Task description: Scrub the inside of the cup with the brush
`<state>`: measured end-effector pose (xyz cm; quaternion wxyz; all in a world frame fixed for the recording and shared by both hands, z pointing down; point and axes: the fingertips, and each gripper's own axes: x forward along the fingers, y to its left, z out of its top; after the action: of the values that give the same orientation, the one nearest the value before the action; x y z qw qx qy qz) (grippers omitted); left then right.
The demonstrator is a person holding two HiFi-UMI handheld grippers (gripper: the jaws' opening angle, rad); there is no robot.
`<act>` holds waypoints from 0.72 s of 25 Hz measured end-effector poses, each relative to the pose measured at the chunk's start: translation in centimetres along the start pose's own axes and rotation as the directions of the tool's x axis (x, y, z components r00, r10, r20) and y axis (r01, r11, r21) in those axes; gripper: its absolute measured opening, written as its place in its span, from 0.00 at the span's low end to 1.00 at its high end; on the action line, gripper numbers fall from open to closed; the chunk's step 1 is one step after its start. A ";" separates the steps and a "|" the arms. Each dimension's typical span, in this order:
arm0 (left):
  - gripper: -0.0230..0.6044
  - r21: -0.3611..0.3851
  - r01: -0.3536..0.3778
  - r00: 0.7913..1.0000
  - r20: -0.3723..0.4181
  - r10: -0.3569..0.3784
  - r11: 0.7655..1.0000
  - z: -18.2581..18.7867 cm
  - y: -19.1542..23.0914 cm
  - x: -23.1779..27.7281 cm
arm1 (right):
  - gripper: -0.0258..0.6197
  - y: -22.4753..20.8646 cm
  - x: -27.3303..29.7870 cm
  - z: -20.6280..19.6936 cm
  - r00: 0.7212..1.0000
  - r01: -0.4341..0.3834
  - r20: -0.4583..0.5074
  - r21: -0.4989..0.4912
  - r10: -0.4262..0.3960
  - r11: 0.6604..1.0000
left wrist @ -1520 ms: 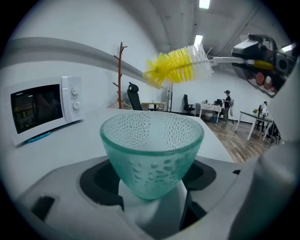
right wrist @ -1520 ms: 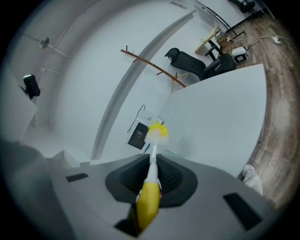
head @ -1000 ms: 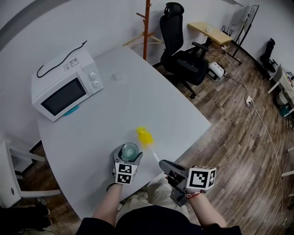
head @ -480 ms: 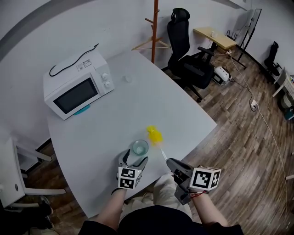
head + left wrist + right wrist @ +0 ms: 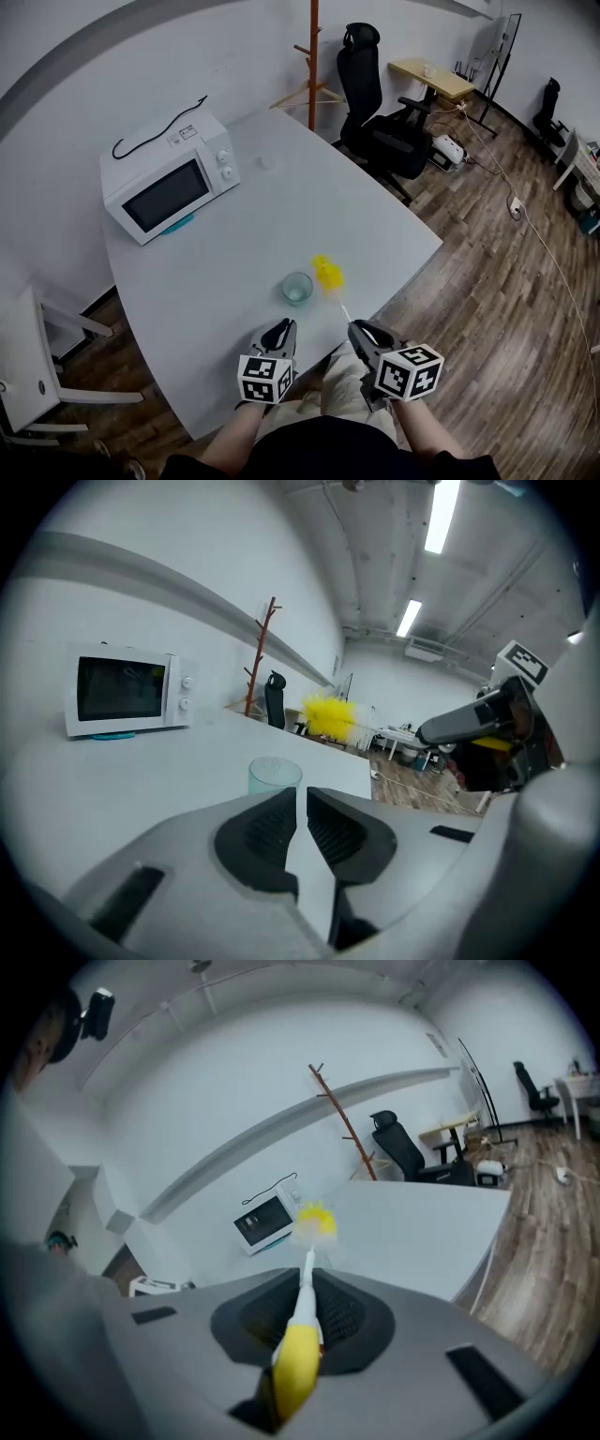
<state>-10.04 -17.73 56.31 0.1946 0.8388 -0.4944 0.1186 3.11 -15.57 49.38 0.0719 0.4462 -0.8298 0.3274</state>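
A clear teal cup stands upright on the white table, alone and untouched. My left gripper hangs a short way back from it near the table's front edge. Its jaws have just been closing and now stand all but together with nothing between them. In the left gripper view the cup stands just beyond the left gripper. My right gripper is shut on the brush handle. The yellow brush head hovers just right of the cup, outside it.
A white microwave sits at the table's far left with a cable on top. A wooden coat stand and a black office chair stand beyond the table. The table's right edge drops to the wooden floor.
My left gripper let go of the cup, drew back toward the person and closed its jaws. The cup stayed on the table. The right gripper kept the brush and shifted slightly.
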 end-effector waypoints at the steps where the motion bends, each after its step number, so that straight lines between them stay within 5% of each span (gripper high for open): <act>1: 0.11 -0.001 0.003 1.000 0.008 -0.003 1.000 0.2 -0.3 -0.6 | 0.12 0.2 -0.3 -0.3 1.000 0.018 0.008 -0.041 -0.017 0.999; 8: 0.07 -0.002 0.036 0.999 0.019 -0.036 0.999 0.8 -2.7 -3.6 | 0.12 1.2 -2.3 -2.2 0.995 0.094 0.047 -0.181 -0.087 0.979; 18: 0.07 -0.003 0.043 0.999 0.029 -0.043 0.999 1.4 -5.7 -5.5 | 0.12 1.6 -4.9 -4.5 0.995 0.090 0.050 -0.213 -0.081 0.973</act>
<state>-7.67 -11.54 51.72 0.1916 0.8506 -0.4791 0.1014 3.95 -8.76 50.08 0.1170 0.4776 -0.8417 0.2230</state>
